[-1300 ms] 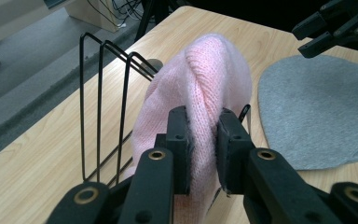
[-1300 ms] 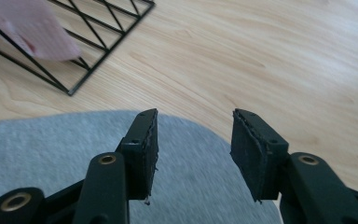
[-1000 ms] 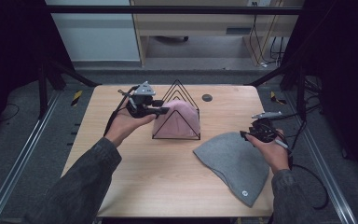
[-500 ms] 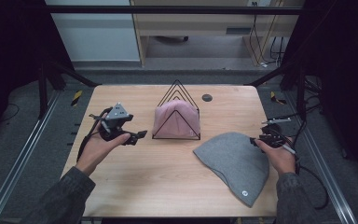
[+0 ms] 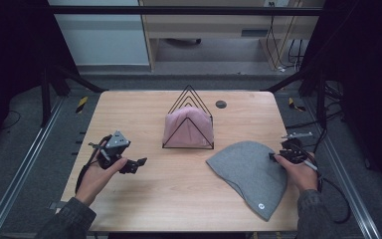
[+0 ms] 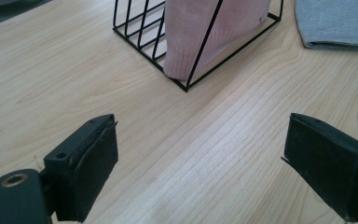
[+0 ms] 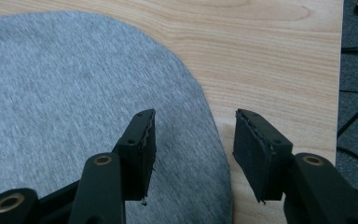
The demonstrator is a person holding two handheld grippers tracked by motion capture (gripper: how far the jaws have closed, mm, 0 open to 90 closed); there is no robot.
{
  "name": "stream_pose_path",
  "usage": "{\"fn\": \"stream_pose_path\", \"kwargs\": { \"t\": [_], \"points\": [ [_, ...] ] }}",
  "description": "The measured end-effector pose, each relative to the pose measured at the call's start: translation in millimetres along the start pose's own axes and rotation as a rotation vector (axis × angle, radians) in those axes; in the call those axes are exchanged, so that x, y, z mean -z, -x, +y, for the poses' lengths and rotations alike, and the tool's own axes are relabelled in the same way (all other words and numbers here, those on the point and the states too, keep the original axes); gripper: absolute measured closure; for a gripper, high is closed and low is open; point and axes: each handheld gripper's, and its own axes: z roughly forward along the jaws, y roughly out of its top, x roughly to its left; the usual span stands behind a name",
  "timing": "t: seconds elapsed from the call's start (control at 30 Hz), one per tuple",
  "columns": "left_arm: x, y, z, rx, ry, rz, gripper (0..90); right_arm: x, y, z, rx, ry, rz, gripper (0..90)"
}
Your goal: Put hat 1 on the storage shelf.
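Trouble looks likeliest at the right tongs [image 7: 193,154]: their jaws stand apart astride the curved edge of the grey hat [image 5: 251,172], one jaw above the cloth and the other above bare wood. If they close from this height, my guess is they would catch only a thin lip of knit, or nothing at all. The fabric lies flat on the table [image 5: 179,199], so a shallow bite could slip free once lifted, and a jaw pressed down hard might drag the hat toward the near right edge, which is close by.

On the other side, the left tongs [image 6: 200,163] are spread wide and hold nothing, hovering over open wood with the wire rack [image 6: 200,51] well ahead of them. Swung carelessly, they could knock that light frame, since it only stands on the surface.

As for containers, the rack [image 5: 188,122] is a black wire stand of triangular hoops set near the middle of the table toward the far side. A pink hat [image 5: 186,127] sits folded inside it, its ribbed hem resting at the base between the wires.
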Motion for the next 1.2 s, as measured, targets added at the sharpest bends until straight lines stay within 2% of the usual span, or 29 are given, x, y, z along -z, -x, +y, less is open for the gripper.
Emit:
{"fn": "stream_pose_path", "kwargs": {
  "t": [0.1, 0.2, 0.3, 0.57, 0.7, 0.8, 0.9, 0.93, 0.97, 1.0, 1.07, 1.1, 1.13, 1.2],
  "points": [
    [-0.2, -3.1, -9.2, 0.030, 0.010, 0.000, 9.8, -1.8, -0.2, -2.4, 0.006, -0.012, -0.003, 50.3],
    [0.3, -5.8, -14.6, 0.037, 0.000, 0.008, 10.1, -2.7, -0.9, -4.0, 0.018, -0.018, -0.001, 53.4],
    [2.1, -7.2, -15.9, 0.047, 0.009, 0.009, 10.1, -1.2, -3.0, -4.6, 0.036, -0.015, 0.003, 63.3],
    [2.6, -3.9, -17.2, 0.041, 0.010, 0.006, 10.2, -1.0, -8.7, -5.7, 0.079, -0.016, 0.048, 81.0],
    [2.0, -1.2, -23.1, 0.031, -0.005, -0.001, 10.2, -0.6, -9.4, -5.9, 0.083, -0.014, 0.058, 84.8],
    [0.3, -0.2, -30.8, 0.036, -0.023, -0.014, 10.1, 4.1, -12.8, -5.0, 0.093, 0.011, 0.070, 85.5],
    [-2.2, 1.5, -36.1, 0.036, -0.050, -0.018, 10.0, 16.5, -20.0, -2.0, 0.104, 0.068, 0.086, 85.6],
    [-2.7, 2.6, -37.1, 0.039, -0.055, -0.023, 9.8, 26.6, -28.0, 1.6, 0.134, 0.110, 0.101, 85.7],
    [-2.7, 2.6, -37.1, 0.039, -0.055, -0.023, 9.4, 26.6, -28.0, 1.6, 0.134, 0.110, 0.101, 85.7],
    [-2.8, 2.9, -37.3, 0.043, -0.053, -0.024, 9.3, 37.6, -37.7, 6.0, 0.163, 0.140, 0.116, 85.8],
    [-3.1, 2.7, -38.2, 0.045, -0.055, -0.023, 9.3, 47.9, -46.0, 11.4, 0.192, 0.171, 0.131, 85.8],
    [-3.1, 2.7, -38.2, 0.045, -0.055, -0.023, 9.3, 47.9, -46.0, 11.4, 0.192, 0.171, 0.131, 85.8],
    [-3.3, 2.8, -38.7, 0.050, -0.059, -0.023, 9.2, 57.8, -54.4, 17.2, 0.228, 0.194, 0.142, 85.9],
    [-3.0, 3.0, -38.4, 0.052, -0.055, -0.027, 9.1, 68.8, -63.8, 22.9, 0.255, 0.221, 0.157, 85.9]
  ]
}}
